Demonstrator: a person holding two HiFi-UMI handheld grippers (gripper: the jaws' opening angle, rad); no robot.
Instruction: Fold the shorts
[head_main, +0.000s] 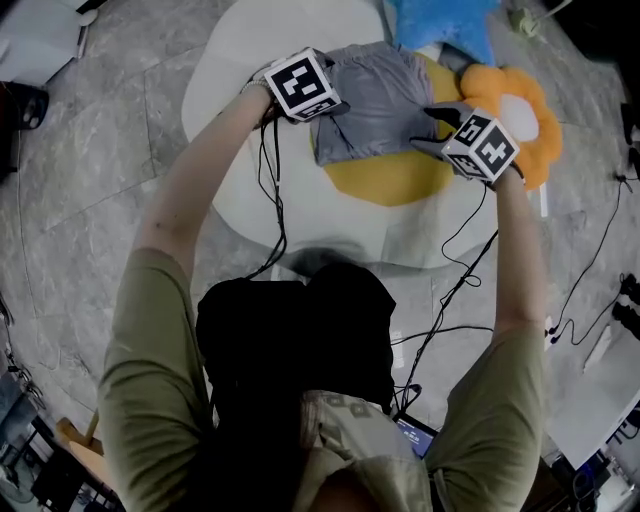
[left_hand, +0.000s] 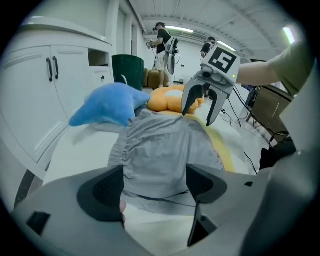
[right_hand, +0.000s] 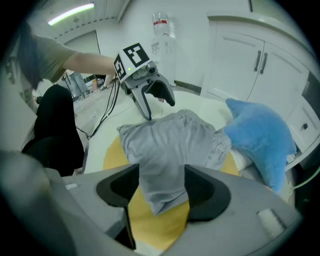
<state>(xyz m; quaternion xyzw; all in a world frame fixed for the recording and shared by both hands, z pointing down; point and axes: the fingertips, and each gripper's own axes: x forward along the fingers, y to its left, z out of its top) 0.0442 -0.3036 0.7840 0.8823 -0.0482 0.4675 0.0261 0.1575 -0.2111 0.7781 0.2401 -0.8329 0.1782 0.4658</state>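
Both arms outstretched, left gripper (head_main: 338, 106) and right gripper (head_main: 434, 127) tilted down, jaws wide over grey shorts (head_main: 385, 95)

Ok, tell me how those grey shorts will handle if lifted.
Probably floppy: the grey shorts lie in soft wrinkled folds, so a lifted corner would likely drape. Likely light, being thin cloth. Pushed, they would probably bunch on the yellow mat rather than slide.

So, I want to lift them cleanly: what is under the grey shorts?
The shorts lie on a white mat, mostly over its yellow round patch. Whatever else sits beneath the fabric is covered.
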